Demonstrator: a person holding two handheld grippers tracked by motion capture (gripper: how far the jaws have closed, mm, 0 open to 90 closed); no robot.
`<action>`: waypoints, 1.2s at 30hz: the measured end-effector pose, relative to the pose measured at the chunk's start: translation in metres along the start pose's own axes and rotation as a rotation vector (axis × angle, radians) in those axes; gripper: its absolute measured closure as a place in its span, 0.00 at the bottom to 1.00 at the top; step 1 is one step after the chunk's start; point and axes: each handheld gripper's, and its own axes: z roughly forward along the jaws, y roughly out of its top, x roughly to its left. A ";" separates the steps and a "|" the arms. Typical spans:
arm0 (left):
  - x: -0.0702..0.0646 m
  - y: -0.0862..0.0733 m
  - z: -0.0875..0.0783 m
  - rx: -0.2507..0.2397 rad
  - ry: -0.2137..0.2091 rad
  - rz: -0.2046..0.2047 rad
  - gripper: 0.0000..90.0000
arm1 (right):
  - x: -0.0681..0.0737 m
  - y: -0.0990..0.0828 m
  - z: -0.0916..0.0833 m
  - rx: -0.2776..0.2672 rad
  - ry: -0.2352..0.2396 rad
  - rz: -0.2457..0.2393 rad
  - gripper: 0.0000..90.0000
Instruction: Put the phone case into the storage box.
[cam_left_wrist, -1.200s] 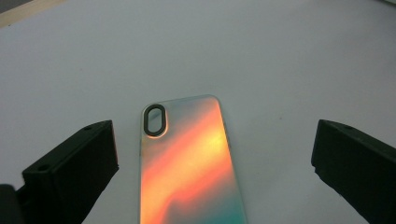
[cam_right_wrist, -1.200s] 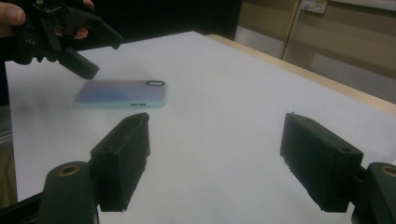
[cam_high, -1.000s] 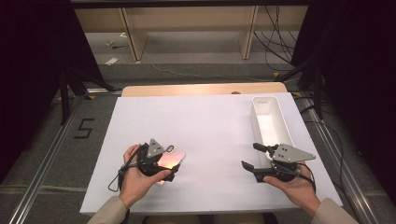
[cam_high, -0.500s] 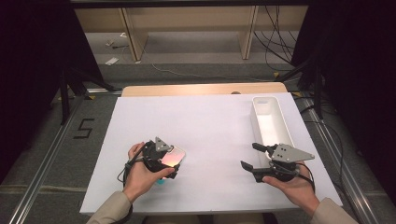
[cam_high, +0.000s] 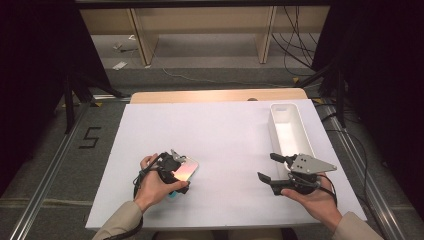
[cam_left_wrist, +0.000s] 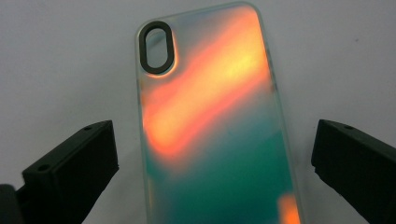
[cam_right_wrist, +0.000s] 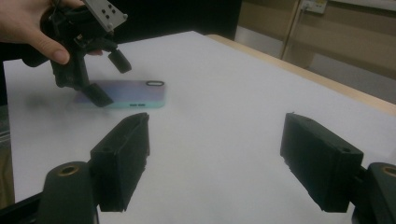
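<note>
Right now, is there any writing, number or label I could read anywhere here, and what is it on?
"5": dark tape strips on the grey floor, left of the white table.
Phone case: no lettering to be seen on its back.
White tray: no print to be seen.

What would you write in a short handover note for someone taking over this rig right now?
Left gripper: open, jaws astride the phone case, not yet gripping it.
Right gripper: open, holding nothing, above the white sheet near the tray.
Phone case: flat on the sheet, camera cutout pointing away from the left gripper.
White tray: at the sheet's right edge, looks empty.
Done: left gripper lined up over the case.
Left: close on the case and lift; probably bound for the tray.
</note>
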 end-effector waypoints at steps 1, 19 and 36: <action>0.000 0.000 0.001 0.011 -0.003 0.001 0.00 | 0.000 0.000 0.000 0.000 0.000 0.001 0.27; 0.007 0.000 0.006 0.084 -0.006 -0.016 0.00 | 0.000 0.000 0.000 -0.001 0.002 0.000 0.27; 0.011 0.003 0.008 0.125 -0.048 -0.061 0.02 | 0.000 0.000 0.000 0.000 0.006 0.001 0.27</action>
